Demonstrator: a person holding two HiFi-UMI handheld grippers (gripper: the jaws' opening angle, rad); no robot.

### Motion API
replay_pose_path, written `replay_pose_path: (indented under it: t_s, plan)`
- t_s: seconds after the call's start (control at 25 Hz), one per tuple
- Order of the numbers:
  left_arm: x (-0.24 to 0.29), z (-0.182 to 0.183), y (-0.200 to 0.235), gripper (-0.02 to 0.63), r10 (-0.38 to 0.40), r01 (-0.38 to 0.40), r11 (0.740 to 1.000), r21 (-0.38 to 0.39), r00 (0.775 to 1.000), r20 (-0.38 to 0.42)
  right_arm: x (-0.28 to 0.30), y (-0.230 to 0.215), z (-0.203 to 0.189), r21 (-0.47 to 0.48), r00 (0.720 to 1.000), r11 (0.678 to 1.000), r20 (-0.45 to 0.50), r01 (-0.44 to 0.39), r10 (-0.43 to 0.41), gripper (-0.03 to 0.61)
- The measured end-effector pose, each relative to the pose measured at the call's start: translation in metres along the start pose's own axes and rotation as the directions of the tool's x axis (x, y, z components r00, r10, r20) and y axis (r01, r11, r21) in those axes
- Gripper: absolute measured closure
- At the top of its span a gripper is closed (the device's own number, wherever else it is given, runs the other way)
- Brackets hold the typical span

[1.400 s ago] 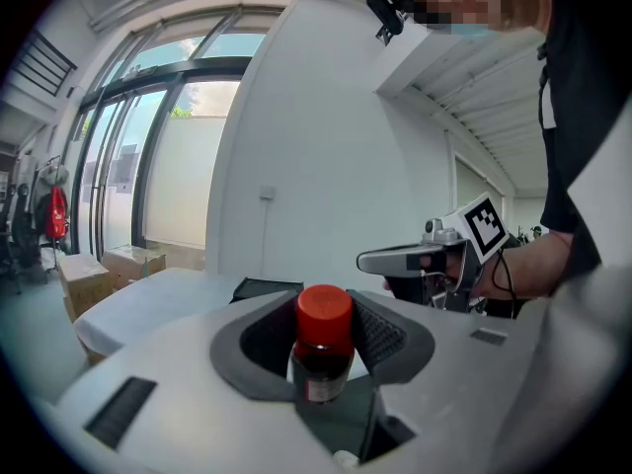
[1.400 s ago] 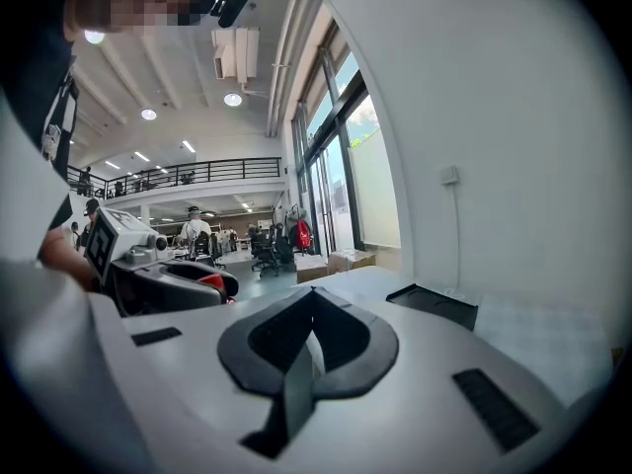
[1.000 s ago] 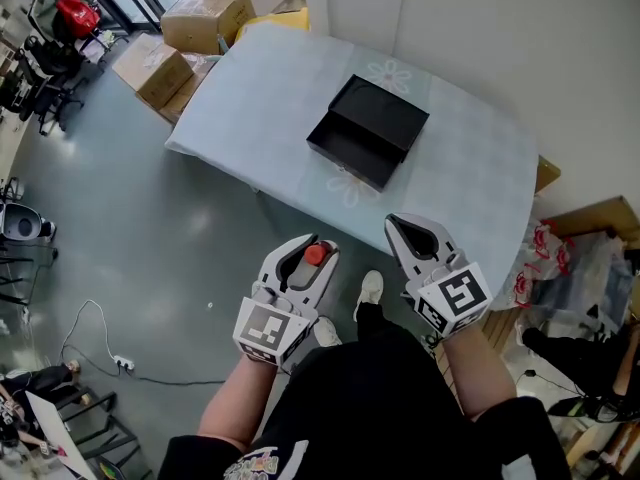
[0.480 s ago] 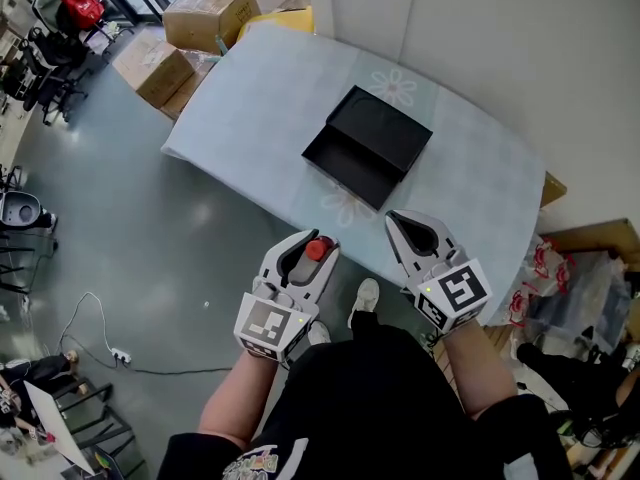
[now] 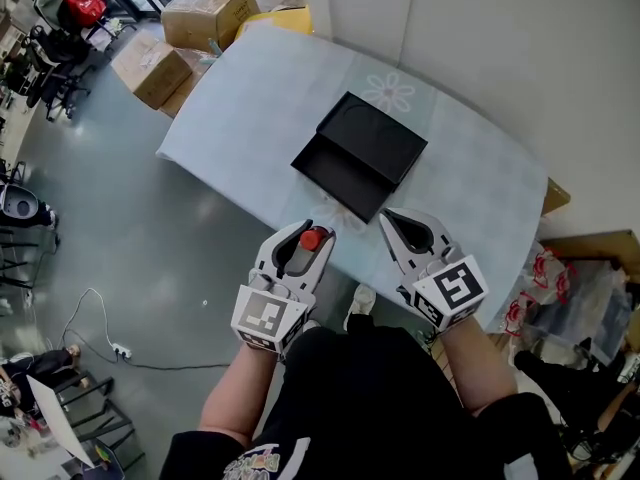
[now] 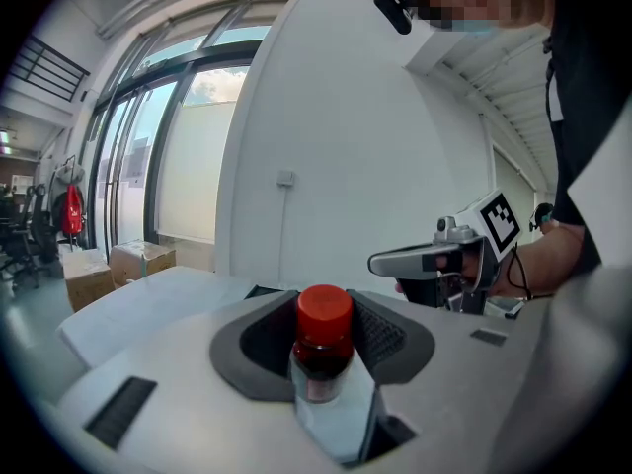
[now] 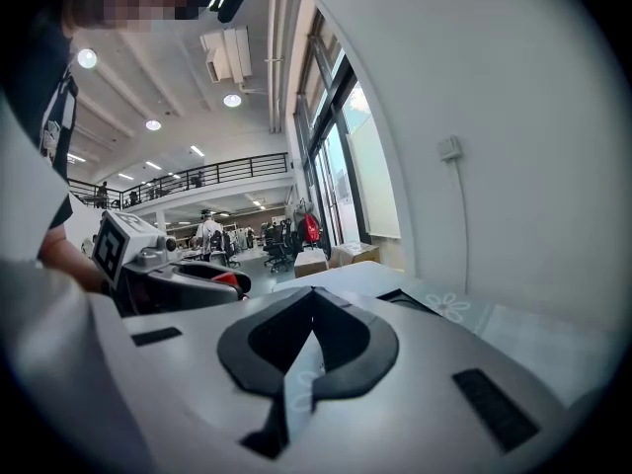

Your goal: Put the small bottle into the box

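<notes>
- Left claw (image 5: 305,246): shut on the small bottle (image 6: 322,342), gripping it at neck and shoulder, red cap up, bottle upright.
- Right claw (image 5: 408,234): jaws together with nothing between, held alongside the left one and apart from it.
- Bottle in the air at the near edge of the table (image 5: 240,98), short of the black box (image 5: 362,153) lying open there.
- Judged to be the carry step: bring the left claw forward over the open half of the box with the bottle upright.
- Lower it close to the box floor, and only then part the jaws.
- Best to hold the right claw off to the side, clear of the box rim and of the path.
- Come down from above rather than from the side, to avoid shoving the box along the table.
- Hard to make out: the bottle's body and base, covered by the jaws in both views, with only the cap on show in the head view.
- Unclear from the head view which half of the box is tray and which is lid; depth not readable either.
- Box barely visible in the left gripper view, just a dark edge behind the jaws.
</notes>
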State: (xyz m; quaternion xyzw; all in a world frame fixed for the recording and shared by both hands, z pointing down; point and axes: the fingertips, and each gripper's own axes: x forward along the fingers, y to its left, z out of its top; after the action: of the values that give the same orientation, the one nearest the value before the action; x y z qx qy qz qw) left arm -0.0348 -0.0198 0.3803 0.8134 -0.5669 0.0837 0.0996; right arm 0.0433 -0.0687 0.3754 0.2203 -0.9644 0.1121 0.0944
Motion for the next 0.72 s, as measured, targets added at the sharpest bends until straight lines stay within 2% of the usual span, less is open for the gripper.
replay_pose_path:
  t_s: [0.44,0.72]
  plan:
    - [0.037,0.002,0.015,0.459,-0.027,0.027,0.999,0.026,1.000,-0.008,0.009,-0.023,-0.003,0.021,0.999,0.999,-0.002,0.044,-0.043,0.569]
    - [0.067,-0.006,0.030,0.459,-0.117,0.118,0.992,0.044,0.993,-0.025,0.021,-0.039,-0.005,0.050,0.991,0.990,-0.010,0.130,-0.130,0.569]
